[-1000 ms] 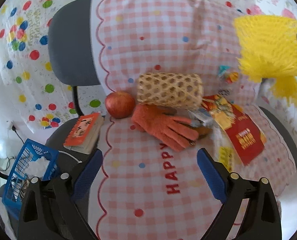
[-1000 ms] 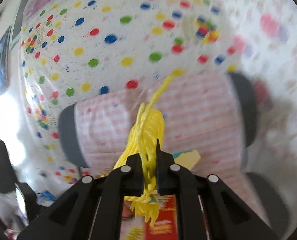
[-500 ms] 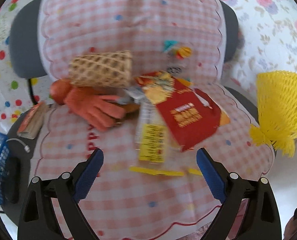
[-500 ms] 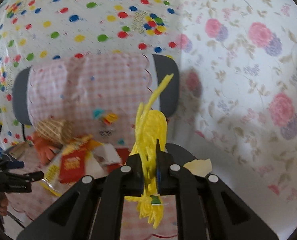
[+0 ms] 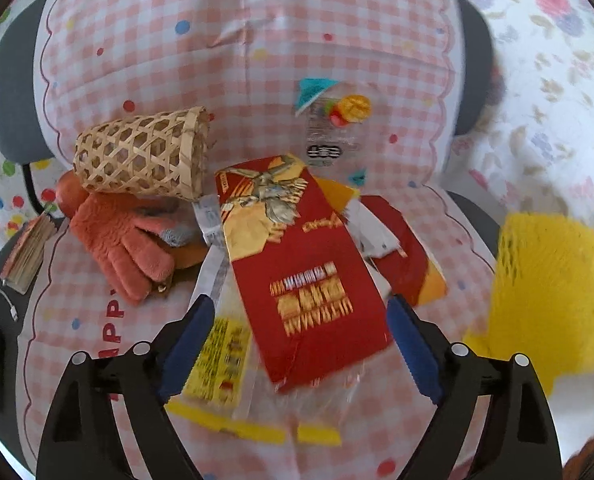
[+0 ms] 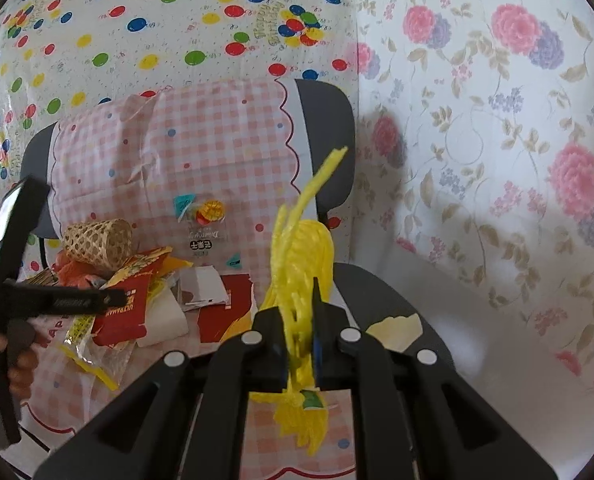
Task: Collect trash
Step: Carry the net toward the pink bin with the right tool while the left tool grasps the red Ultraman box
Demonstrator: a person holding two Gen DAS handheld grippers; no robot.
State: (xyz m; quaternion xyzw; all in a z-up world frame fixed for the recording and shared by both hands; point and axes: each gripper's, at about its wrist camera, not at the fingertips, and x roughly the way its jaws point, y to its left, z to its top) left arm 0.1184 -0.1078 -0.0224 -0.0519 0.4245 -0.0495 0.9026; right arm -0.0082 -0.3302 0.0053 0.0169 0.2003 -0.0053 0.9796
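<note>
The left gripper (image 5: 299, 338), jaws wide and empty, hovers over the red wrapper (image 5: 297, 268) at frame centre, where a shallow bite risks snagging the clear bag (image 5: 225, 356) beneath it.

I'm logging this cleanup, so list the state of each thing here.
Left tool: open, empty, over the red wrapper.
Right tool: shut on the yellow net.
Wicker basket: on its side.
Orange glove: lying flat.

We list: basket (image 5: 145, 152) behind glove (image 5: 125, 240); snack wrapper (image 5: 301, 264) right of glove; all on the checked cloth (image 5: 257, 32).
</note>
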